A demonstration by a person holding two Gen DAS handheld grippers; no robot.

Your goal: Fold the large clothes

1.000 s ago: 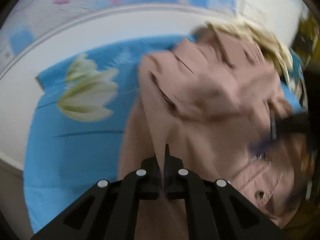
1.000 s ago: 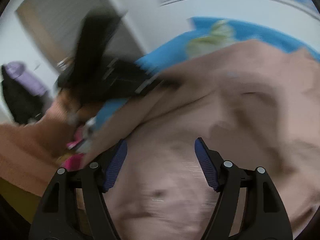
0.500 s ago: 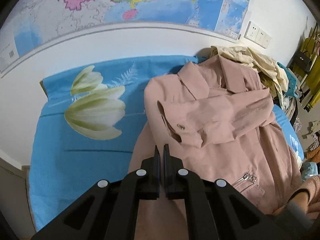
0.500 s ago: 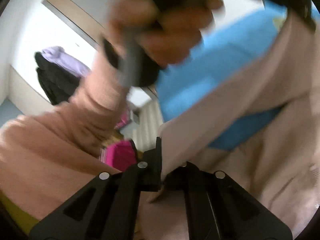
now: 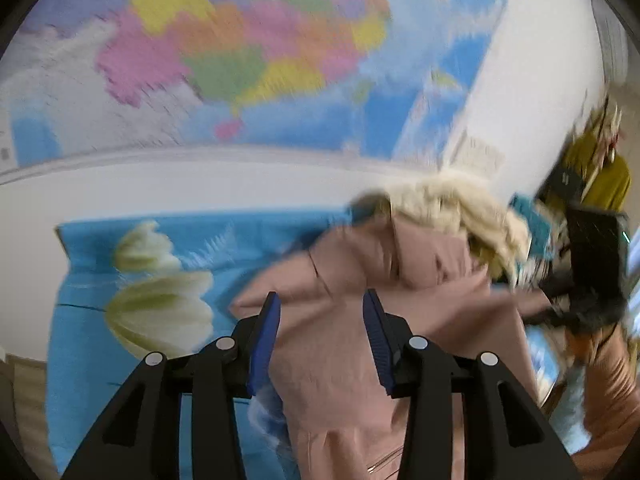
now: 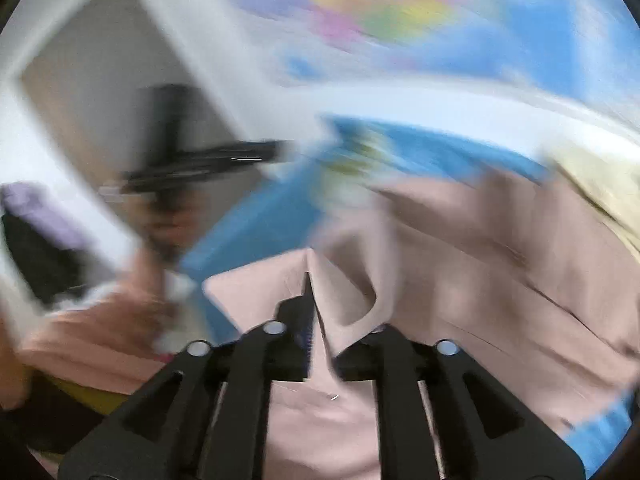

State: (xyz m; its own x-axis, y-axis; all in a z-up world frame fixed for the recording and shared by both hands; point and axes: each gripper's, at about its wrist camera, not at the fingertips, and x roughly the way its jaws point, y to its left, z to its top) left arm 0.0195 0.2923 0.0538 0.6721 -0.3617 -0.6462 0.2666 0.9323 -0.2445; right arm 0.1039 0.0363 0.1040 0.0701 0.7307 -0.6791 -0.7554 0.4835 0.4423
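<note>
left gripper (image 5: 320, 340) agape above pink jacket (image 5: 380, 360), angled downward

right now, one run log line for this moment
task: fold pink jacket | left tongs: just opened, nothing gripped | right tongs: jacket fold between pads, easing apart | surface: blue flowered sheet

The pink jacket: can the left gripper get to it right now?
Probably yes. The left gripper has its fingers open right above the pink jacket on the blue bedsheet, and nothing lies between them, though the picture is blurry.
</note>
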